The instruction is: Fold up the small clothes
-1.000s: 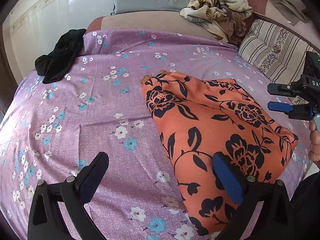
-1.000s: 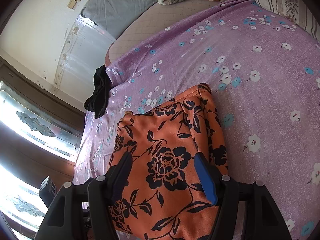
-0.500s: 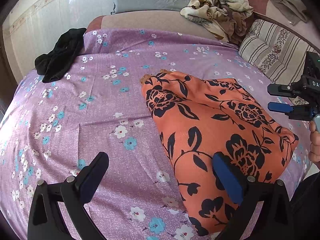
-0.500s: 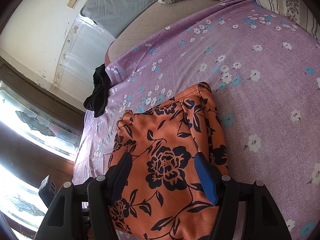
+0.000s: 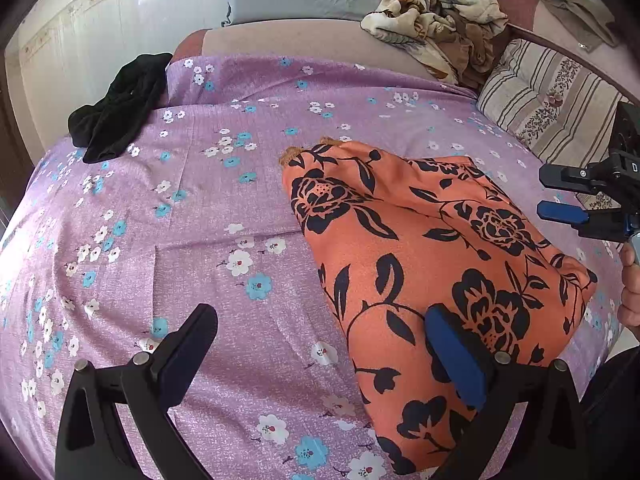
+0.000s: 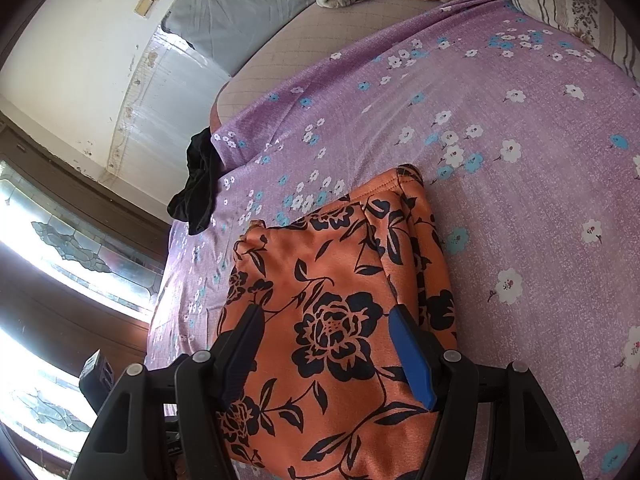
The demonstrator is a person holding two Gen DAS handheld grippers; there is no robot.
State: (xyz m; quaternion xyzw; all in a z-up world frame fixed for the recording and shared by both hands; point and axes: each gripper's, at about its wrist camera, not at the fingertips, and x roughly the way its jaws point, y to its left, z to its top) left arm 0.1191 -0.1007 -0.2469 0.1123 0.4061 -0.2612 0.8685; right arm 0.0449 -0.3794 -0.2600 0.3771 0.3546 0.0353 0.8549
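Left wrist: folded orange garment [image 5: 420, 256] lies lengthwise, near-to-far.

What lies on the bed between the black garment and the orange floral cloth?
Only bare purple sheet lies between the black garment and orange cloth, in the left wrist view.

Both grippers open, angled downward.
The left gripper [image 5: 320, 344] spreads its fingers [image 5: 456, 356] wide; the right gripper [image 6: 326, 348] gapes too, a hand [image 5: 631, 292] gripping its handle.

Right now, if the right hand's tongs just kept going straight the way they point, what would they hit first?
Most likely the orange floral garment, lying directly below the open right tongs on the purple bedsheet; depth is unclear.
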